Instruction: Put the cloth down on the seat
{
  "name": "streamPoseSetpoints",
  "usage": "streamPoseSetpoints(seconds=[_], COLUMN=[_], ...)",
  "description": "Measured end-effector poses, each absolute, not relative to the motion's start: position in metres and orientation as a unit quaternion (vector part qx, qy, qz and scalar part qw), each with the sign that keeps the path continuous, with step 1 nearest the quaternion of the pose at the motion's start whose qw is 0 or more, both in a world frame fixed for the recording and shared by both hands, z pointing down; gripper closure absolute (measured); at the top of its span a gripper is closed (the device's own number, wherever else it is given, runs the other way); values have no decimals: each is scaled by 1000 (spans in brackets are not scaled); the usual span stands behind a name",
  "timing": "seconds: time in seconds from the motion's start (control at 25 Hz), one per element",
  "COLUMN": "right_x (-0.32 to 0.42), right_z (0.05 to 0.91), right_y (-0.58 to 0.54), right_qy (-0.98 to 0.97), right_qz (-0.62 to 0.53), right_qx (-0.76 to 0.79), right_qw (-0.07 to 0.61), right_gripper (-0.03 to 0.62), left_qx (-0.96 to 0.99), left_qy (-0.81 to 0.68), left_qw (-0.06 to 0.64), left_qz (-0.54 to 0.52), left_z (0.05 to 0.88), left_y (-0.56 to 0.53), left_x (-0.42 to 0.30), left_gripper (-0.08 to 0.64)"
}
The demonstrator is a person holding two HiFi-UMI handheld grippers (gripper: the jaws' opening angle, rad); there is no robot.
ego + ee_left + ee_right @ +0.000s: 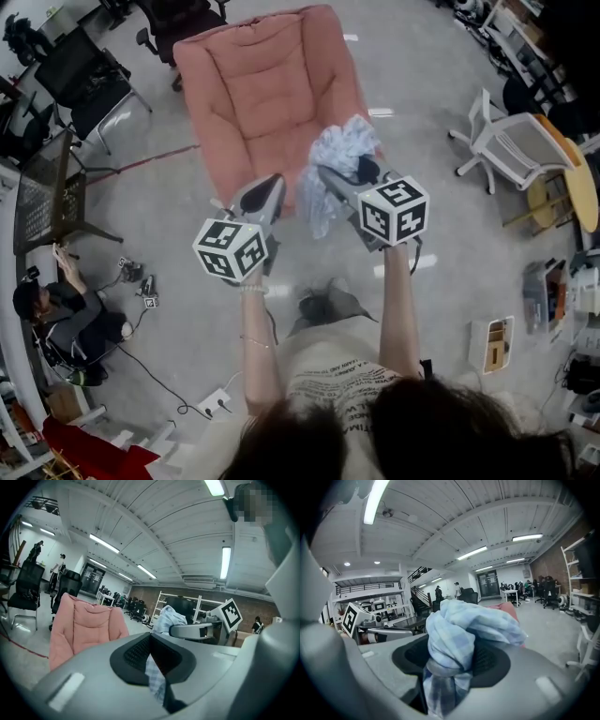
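Currently your right tool (345, 174) grips wide around the bunched blue cloth (339, 148), and your left tool (266, 187) pinches a thin fold of it. Both hang at the pink chair's (262, 84) front edge. Its seat lies at eleven o'clock from the cloth.

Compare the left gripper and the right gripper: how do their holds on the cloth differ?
The right gripper clamps a thick bunched wad of cloth; the left gripper pinches only a thin strip of it. The right fingers stand wide around that wad; the left fingers nearly meet. Both hold the same blue checked cloth, up by the pink chair.
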State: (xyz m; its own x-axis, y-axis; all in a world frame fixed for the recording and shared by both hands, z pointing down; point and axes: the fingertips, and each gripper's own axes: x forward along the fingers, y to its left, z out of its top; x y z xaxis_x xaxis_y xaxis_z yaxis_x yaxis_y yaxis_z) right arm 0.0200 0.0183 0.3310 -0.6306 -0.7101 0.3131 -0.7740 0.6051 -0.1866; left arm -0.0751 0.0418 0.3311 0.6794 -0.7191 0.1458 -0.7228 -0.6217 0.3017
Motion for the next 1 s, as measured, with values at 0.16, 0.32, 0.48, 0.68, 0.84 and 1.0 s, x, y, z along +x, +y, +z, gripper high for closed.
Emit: streamPoseSetpoints(seconds=[0.16,0.32,0.48,0.68,0.84,1.0], right_x=[9,3,-2,-7,3,17], right_z=[335,335,338,338,337,343], right_y=[5,-19,-47,-88,-123,-153], right_qy=[-892,-897,-899,-901,-903,-902], right_qz=[159,156,160,157,158,164], right_qx=[409,399,393,388,383,380], right_qw=[108,111,110,114,116,125], right_gripper=[351,351,351,351,351,351], left_qx=[895,893,893,888,888,890], left_qy=[-409,-413,-414,-424,-423,-417], left_qw=[180,179,177,176,180,185], left_qz=[-1,4,6,6,7,11], left_z=[335,338,336,335,337,341], left_y=[30,8,-20,-61,-96,-126], left_x=[-87,-88,-91,-97,-82,-62], left_gripper=[561,561,561,561,561,561])
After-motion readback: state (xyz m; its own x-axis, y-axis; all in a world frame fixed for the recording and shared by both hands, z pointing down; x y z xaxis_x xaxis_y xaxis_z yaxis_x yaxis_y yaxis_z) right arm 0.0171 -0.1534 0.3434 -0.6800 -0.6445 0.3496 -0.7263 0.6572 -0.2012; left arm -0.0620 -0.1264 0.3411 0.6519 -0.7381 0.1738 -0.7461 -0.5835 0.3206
